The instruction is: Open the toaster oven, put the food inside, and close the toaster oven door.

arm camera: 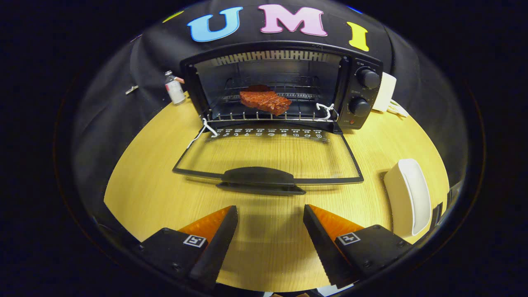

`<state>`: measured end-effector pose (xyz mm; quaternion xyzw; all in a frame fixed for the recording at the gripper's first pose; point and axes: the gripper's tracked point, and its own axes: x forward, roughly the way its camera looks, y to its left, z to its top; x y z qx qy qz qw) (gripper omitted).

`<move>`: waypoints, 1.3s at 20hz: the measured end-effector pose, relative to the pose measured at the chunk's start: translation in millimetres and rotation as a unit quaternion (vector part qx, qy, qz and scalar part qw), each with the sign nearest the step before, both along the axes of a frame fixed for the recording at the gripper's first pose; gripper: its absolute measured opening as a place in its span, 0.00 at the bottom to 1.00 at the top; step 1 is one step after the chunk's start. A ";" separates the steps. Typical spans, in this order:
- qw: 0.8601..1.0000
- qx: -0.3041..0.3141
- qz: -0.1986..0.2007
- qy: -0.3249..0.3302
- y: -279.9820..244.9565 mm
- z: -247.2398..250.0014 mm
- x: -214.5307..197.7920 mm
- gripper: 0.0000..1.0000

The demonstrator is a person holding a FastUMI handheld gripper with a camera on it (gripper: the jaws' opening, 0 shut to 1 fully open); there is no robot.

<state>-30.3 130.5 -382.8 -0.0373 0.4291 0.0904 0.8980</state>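
Gripper view shows the hand-held gripper [270,214] with fingers apart and empty, the door handle [259,178] just ahead at 12 o'clock. The meat [265,101] lies on the rack inside the toaster oven [363,88]. Lifting the flat door [268,154] may fail if a finger slips off the handle, or pushes the oven backward.

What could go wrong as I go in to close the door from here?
1. The gripper is open and empty, short of the door handle. The door lies flat near the table, so the fingers may scrape wood getting under it.
2. A white string hangs at the hinge corner and might get pinched.
3. The white dish sits close beside the door; a wide swing could knock it.
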 end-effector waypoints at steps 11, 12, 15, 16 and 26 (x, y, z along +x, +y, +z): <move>0.999 -0.029 -0.035 -0.012 5.6 9.8 9.2 0.99; 0.999 -0.027 -0.034 -0.018 5.9 14.9 9.0 0.99; 0.999 -0.020 -0.034 -0.024 6.4 29.3 7.5 0.99; 0.999 -0.019 -0.035 -0.026 7.0 33.5 7.0 0.99; 0.991 0.006 -0.024 -0.133 13.5 111.7 31.6 0.99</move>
